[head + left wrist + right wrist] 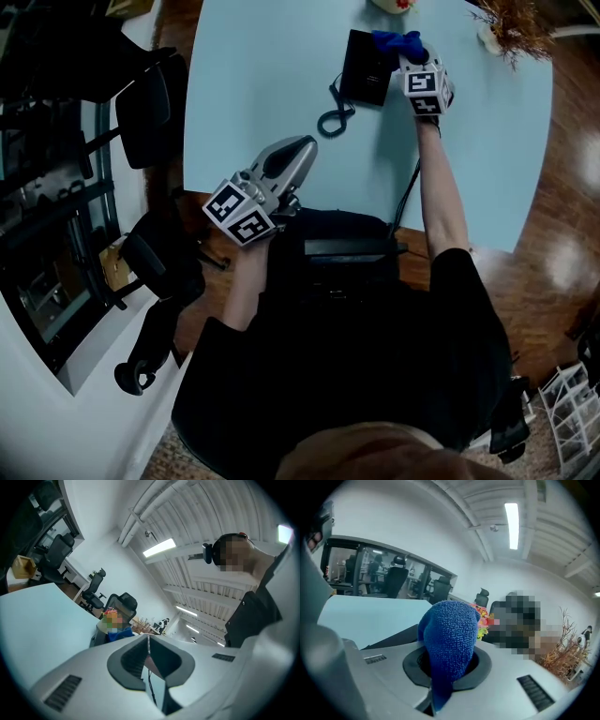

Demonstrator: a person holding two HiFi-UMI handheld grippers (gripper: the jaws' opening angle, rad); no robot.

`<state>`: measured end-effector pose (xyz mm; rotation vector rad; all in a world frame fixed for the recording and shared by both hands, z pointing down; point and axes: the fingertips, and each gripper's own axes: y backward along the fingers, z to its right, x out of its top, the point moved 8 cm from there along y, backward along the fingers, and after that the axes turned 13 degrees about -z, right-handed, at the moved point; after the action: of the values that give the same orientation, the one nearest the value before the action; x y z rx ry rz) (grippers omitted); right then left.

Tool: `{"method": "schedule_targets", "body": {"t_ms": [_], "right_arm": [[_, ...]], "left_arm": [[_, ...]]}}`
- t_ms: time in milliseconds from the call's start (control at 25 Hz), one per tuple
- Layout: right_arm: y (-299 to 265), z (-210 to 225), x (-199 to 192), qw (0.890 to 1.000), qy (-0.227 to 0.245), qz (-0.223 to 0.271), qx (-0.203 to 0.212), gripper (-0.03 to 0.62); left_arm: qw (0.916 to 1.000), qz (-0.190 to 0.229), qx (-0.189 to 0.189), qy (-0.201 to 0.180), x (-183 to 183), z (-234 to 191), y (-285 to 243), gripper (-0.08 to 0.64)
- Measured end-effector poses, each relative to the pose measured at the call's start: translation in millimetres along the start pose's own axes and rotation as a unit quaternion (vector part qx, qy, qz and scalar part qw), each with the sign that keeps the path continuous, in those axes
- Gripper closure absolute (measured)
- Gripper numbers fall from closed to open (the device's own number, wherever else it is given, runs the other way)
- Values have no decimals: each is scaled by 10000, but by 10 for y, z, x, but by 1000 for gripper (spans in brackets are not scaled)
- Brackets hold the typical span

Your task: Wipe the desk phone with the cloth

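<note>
Overhead first: risk of shoving the unsteadied desk phone (pixel 366 67) or snagging its coiled cord (pixel 335 114) on a sideways wipe, with the left gripper (pixel 302 147) idle, well apart, by the table's (pixel 253 75) near edge. Blue cloth (pixel 398 42) pinched in the right gripper (pixel 409 56), at the phone's far corner near the far edge. Left gripper view: closed tight on nothing, cloth far ahead. Right gripper view: clamped hard on bunched cloth, phone just beside.

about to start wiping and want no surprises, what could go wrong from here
The left tool, shut and empty, hangs away from the phone, so the phone may slide under the wipe. The right tool pinches the cloth bunched up; it could pull out. The coiled cord beside the phone could snag.
</note>
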<state>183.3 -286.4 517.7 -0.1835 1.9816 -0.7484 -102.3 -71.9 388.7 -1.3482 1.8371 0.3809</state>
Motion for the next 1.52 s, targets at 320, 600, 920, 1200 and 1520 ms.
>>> {"method": "schedule_targets", "body": {"t_ms": [320, 600, 920, 1200, 1520], "right_arm": [[-288, -120, -68, 9981, 358, -425, 268, 591], [99, -714, -547, 9890, 942, -720, 890, 589], [453, -1250, -1038, 9752, 1056, -972, 1682, 589], [651, -1132, -1187, 9717, 255, -773, 2218, 589], [1259, -866, -872, 9483, -1751, 557, 2586, 589]], "left_arm": [[9999, 35, 120, -19, 40, 57, 31, 563], [10000, -76, 61, -4, -13, 74, -97, 563], [9998, -190, 5, -53, -52, 234, -310, 563], [9998, -74, 107, -131, -223, 356, -514, 563], [9995, -201, 133, -210, -437, 577, -404, 563]]}}
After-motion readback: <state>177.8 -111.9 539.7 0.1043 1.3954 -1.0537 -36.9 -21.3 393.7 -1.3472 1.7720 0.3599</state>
